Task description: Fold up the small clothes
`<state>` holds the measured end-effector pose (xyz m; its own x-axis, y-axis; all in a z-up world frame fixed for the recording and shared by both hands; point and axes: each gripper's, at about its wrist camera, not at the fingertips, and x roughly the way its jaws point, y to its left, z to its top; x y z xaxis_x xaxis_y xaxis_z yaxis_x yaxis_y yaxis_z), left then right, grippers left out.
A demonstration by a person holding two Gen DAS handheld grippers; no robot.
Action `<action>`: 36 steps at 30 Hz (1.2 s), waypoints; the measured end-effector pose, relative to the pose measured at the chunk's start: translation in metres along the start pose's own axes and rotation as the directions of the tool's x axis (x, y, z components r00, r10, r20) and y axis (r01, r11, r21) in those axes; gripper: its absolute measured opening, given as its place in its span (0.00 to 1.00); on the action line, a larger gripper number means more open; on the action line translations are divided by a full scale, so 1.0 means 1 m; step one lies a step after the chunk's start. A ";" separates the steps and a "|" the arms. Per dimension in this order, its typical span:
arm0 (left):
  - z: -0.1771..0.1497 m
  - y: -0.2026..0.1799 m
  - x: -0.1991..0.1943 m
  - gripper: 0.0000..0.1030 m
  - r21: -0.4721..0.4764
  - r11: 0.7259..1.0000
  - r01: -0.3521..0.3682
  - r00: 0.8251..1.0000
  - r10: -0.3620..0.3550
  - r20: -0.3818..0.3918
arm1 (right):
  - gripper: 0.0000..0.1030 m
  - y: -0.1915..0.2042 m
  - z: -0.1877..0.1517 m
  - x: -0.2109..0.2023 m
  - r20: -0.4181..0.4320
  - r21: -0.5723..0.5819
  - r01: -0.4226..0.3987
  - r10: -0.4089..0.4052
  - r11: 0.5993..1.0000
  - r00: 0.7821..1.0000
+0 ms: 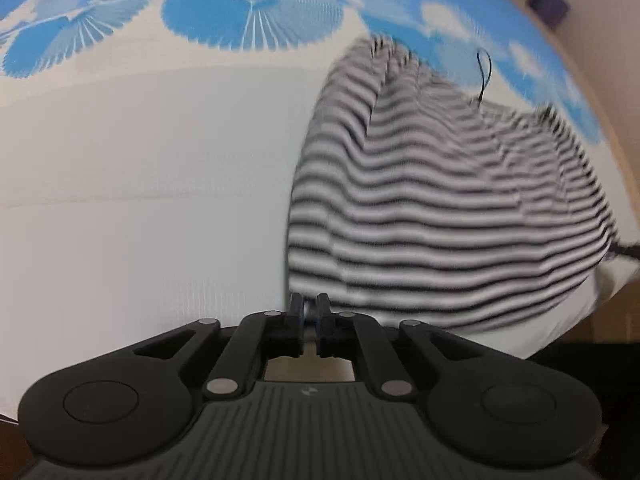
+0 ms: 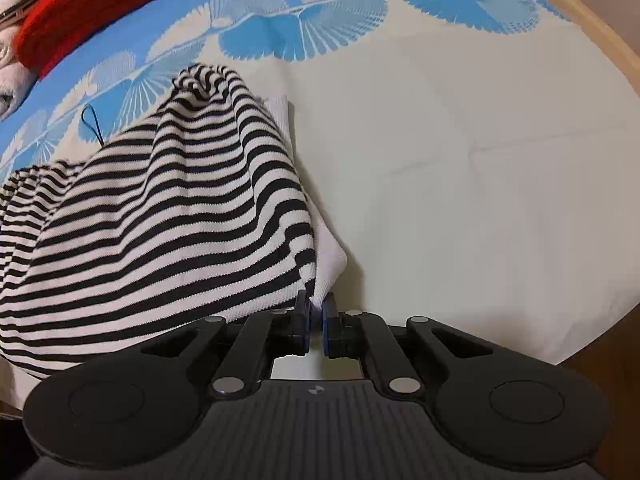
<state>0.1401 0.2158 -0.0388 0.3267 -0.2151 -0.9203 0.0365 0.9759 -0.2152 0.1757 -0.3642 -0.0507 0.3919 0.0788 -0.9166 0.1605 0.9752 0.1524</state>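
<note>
- Your left gripper point(image 1: 308, 307) is nearly closed, its jaws pinching a corner of the striped top point(image 1: 440, 208) at the garment's near left edge; only a sliver of cloth shows between the pads.
- Your right gripper point(image 2: 316, 307) is clamped just as narrowly on the top point(image 2: 160, 216), gripping where the striped knit meets its white trim point(image 2: 330, 260).
- Between your two grips the top hangs in slack folds and rises to a bunched peak at its far end; it lies on the white middle of the sheet point(image 2: 480, 180).
- In the left view the top is blurred, so fine detail of its folds cannot be read there.
- A thin dark loop point(image 2: 91, 124) sticks up from the top's far edge, seen against the sheet's blue fan pattern.
- Beyond the top, the sheet's blue-and-white fan border point(image 1: 248, 20) runs across the far side.
- At the far left of the right view, a red knit point(image 2: 88, 4) sits on the blue border, touching a pale garment point(image 2: 12, 60) beside it.
- A tan wooden edge point(image 2: 600, 36) shows past the sheet on the right.
</note>
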 end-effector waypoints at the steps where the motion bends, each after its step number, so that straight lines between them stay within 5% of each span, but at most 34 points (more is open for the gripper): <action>1: 0.004 0.002 -0.004 0.07 -0.002 1.000 0.001 1.000 -0.001 0.022 | 0.04 0.000 -0.001 0.000 0.006 -0.005 0.015 -0.015 1.000 1.000; 6: 0.024 -0.020 -0.005 0.08 0.068 0.997 0.048 0.993 -0.054 0.101 | 0.04 0.002 -0.005 -0.001 0.000 -0.036 0.035 -0.035 0.999 0.999; 11: 0.023 -0.061 0.007 0.27 0.224 0.974 0.031 0.993 -0.056 0.107 | 0.10 -0.006 -0.003 -0.002 -0.008 0.007 -0.041 0.042 0.999 0.999; 15: 0.022 -0.075 0.019 0.28 0.248 0.968 0.049 0.994 -0.071 0.081 | 0.19 -0.008 -0.012 0.008 -0.090 -0.011 -0.053 0.052 0.999 0.995; 17: 0.024 -0.089 0.026 0.30 0.291 0.953 0.086 0.992 -0.108 0.062 | 0.25 -0.003 -0.015 0.014 -0.126 -0.047 -0.062 0.056 0.997 0.990; 19: 0.019 -0.106 0.031 0.43 0.350 0.930 0.110 0.990 -0.132 0.040 | 0.30 0.006 -0.019 0.018 -0.151 -0.105 -0.059 0.043 0.993 0.988; 22: 0.012 -0.126 0.044 0.47 0.445 0.894 0.050 0.997 -0.067 0.022 | 0.30 0.018 -0.022 0.022 -0.152 -0.182 -0.034 0.006 0.983 0.988; 23: 0.012 -0.128 0.048 0.47 0.454 0.891 0.030 0.999 -0.043 0.019 | 0.25 0.022 -0.023 0.022 -0.145 -0.206 -0.034 0.004 0.978 0.989; 24: 0.013 -0.128 0.053 0.47 0.449 0.893 0.015 1.000 -0.024 0.014 | 0.03 0.027 -0.023 0.019 -0.125 -0.237 -0.042 0.012 0.971 0.992; 28: 0.022 -0.114 0.057 0.47 0.400 0.915 -0.048 0.998 0.032 0.046 | 0.00 0.031 -0.023 0.001 -0.044 -0.282 -0.072 0.062 0.957 0.997; 32: 0.032 -0.101 0.052 0.47 0.323 0.941 -0.101 0.992 0.072 0.102 | 0.00 0.010 -0.027 0.006 -0.088 -0.255 0.004 -0.027 0.967 0.996; 34: 0.038 -0.098 0.048 0.47 0.295 0.950 -0.100 0.991 0.069 0.115 | 0.00 0.007 -0.030 0.010 -0.081 -0.302 0.142 -0.174 0.943 0.981; 36: 0.040 -0.094 0.057 0.47 0.284 0.948 -0.141 0.989 0.121 0.088 | 0.00 -0.003 -0.029 0.009 -0.083 -0.270 0.197 -0.226 0.943 0.971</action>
<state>0.1933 0.1136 -0.0577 0.4106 -0.0914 -0.9072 0.2563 0.9664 0.0186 0.1527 -0.3607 -0.0704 0.2691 -0.1271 -0.9547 -0.0163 0.9905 -0.1365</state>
